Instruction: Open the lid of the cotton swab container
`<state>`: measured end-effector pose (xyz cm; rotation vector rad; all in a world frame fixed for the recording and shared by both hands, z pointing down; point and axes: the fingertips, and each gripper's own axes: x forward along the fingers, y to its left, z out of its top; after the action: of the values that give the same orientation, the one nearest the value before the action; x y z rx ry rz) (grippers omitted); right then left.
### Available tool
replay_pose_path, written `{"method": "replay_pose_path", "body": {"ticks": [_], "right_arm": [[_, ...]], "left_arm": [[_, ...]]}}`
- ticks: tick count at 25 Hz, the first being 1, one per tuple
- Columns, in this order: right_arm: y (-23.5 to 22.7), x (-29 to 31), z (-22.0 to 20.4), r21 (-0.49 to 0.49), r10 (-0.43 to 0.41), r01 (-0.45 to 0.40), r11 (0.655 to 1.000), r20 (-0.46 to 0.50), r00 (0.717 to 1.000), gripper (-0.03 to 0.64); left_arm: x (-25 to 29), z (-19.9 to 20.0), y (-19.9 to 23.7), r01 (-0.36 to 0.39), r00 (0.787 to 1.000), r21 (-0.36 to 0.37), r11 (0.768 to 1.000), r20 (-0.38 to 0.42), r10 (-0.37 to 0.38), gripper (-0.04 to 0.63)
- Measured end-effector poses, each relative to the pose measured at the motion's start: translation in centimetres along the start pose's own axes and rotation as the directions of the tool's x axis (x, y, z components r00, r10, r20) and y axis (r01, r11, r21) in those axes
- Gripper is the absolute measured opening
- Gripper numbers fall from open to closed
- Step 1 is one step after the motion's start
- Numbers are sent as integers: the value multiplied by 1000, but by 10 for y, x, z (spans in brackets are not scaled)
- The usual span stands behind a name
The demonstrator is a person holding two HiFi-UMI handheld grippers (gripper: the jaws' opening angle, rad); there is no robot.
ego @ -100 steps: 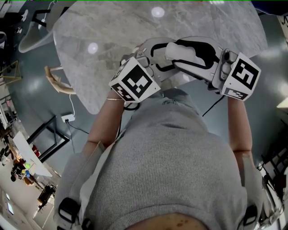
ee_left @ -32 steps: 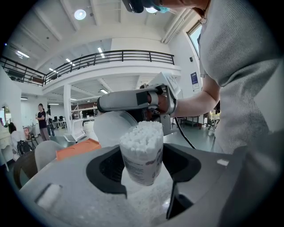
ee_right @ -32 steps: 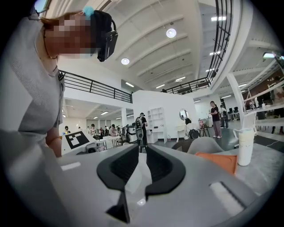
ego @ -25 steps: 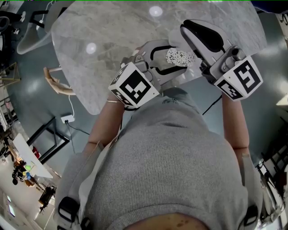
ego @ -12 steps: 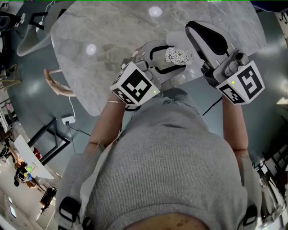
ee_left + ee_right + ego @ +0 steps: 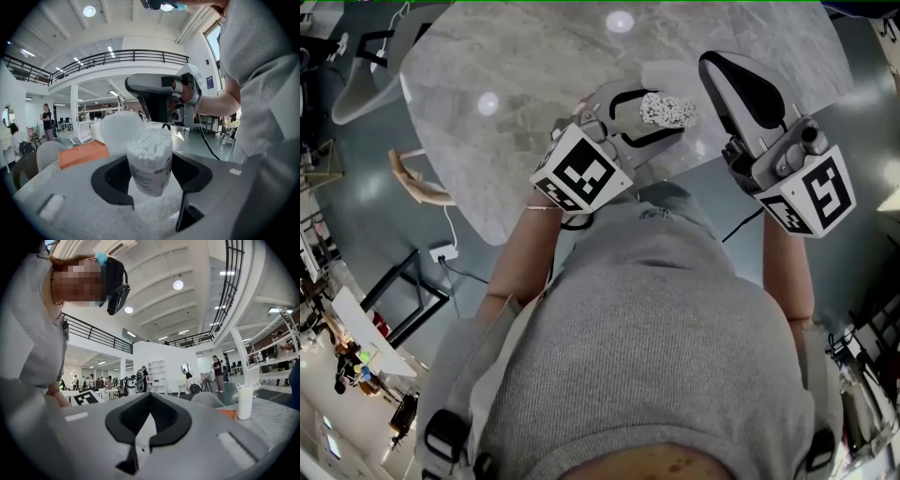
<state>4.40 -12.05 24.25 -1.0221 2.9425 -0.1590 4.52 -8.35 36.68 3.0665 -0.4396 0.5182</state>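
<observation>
Fingers [image 6: 110, 177] of the left gripper [image 6: 151, 182] clasped the cotton swab container [image 6: 150, 161] at frame centre, upright, long axis vertical, swab tips upward. Its lid [image 6: 121, 133] stood swung open behind it, so the task looked done. The right gripper [image 6: 149, 401], fingers just closed on nothing, hung upper right over the surface [image 6: 516, 66].

The left claw [image 6: 649, 129] is clamped around the cotton swab container [image 6: 667, 109] and tilted slightly downward. The right claw [image 6: 715, 64] is held level beside it, its jaws just closed together, with nothing gripped between them.
</observation>
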Motion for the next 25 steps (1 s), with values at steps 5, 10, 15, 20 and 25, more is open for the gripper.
{"method": "replay_pose_path", "body": {"ticks": [5, 10, 15, 20, 25], "right_arm": [[2, -8, -2, 0, 0, 0, 1000, 1, 1000, 3], [2, -15, -8, -3, 3, -3, 1000, -19, 1000, 3], [5, -17, -13, -7, 11, -12, 1000, -27, 1000, 3], [7, -24, -19, -4, 25, -25, 1000, -34, 999, 3], [8, -32, -23, -22, 23, -24, 999, -54, 998, 3]], "left_arm": [[6, -5, 2, -2, 1000, -1, 1000, -5, 2, 262], [15, -8, 6, -6, 1000, -4, 1000, -11, 6, 264], [22, -18, 12, -10, 1000, -22, 1000, -19, 10, 263], [30, -24, 16, -14, 1000, -20, 1000, -28, 14, 262], [37, -27, 19, -14, 999, -25, 1000, -30, 14, 262]]}}
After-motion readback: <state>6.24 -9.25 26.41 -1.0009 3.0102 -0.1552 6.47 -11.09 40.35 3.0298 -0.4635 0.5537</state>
